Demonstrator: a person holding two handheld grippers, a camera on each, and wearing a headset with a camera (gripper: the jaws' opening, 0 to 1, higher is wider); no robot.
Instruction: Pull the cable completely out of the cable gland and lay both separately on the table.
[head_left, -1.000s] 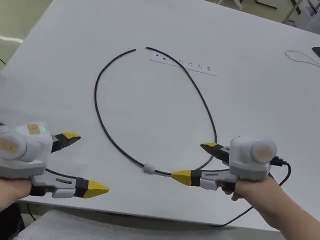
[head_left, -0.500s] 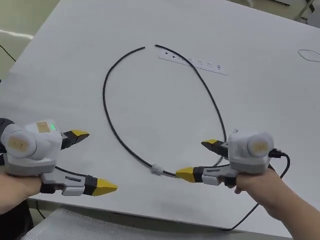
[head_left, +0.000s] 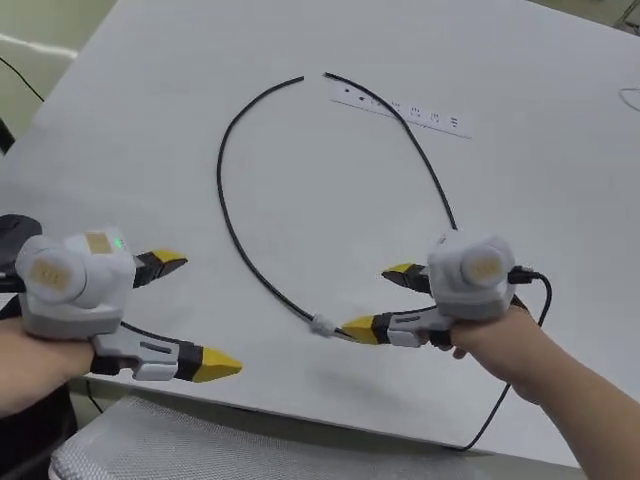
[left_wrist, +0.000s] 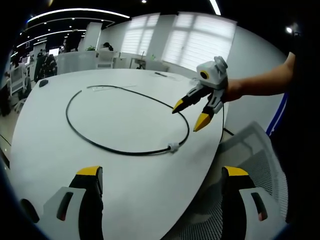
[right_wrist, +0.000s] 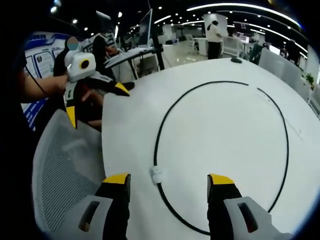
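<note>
**Hovering over a cable not yet pulled**

I see the cable (head_left: 225, 200) looped on the table (head_left: 520, 180), with the white gland (head_left: 321, 325) threaded on it at the loop's 6 o'clock. My right gripper (head_left: 370, 300) hangs at the gland's 3 o'clock and my left gripper (head_left: 208, 315) at its 9 o'clock. Both have wide, empty jaws. Gripping, pulling and laying apart all remain.

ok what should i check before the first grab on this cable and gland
1. right gripper open: ok, jaws apart and empty.
2. left gripper open: ok, jaws apart and empty.
3. cable gland lined up: ok, it lies just ahead, between the right jaws.
4. left gripper at the cable: not ok, it is off to the side, apart from it.
5. cable lying flat on the table: ok.
6. gland loose enough to slide: cannot tell.
</note>
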